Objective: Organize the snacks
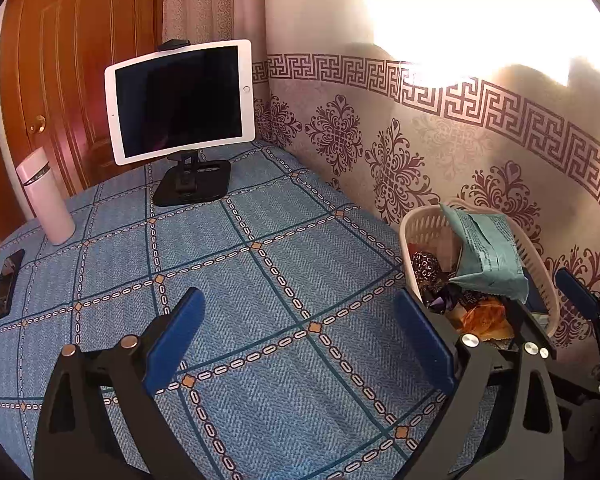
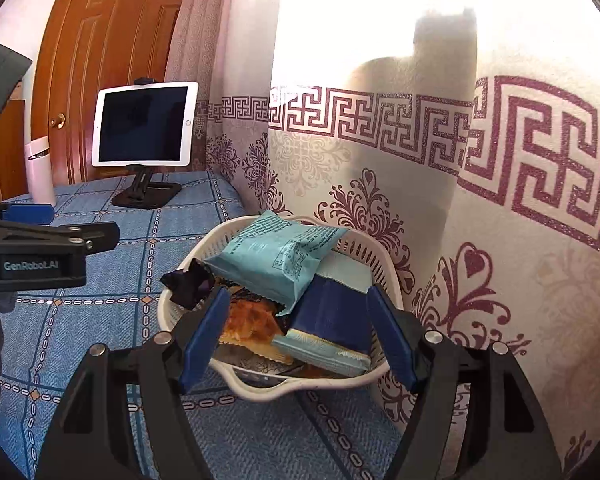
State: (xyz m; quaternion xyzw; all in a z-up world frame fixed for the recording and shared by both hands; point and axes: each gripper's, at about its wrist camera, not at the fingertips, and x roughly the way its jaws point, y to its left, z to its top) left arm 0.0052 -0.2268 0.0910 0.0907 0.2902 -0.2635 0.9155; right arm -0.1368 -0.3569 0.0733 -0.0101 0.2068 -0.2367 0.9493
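Right tool stands released, nothing between its pads, directly over the white slotted plastic basket holding the teal foil snack packet. Risk: that packet overhangs the rim and could tip out if nudged. Left tool, also released, hovers above blue-checked tabletop; white tablet on black stand stands well beyond.

Patterned wall with maroon key border, sunlit and shadowed; wooden door behind; blue checked cloth over counter.
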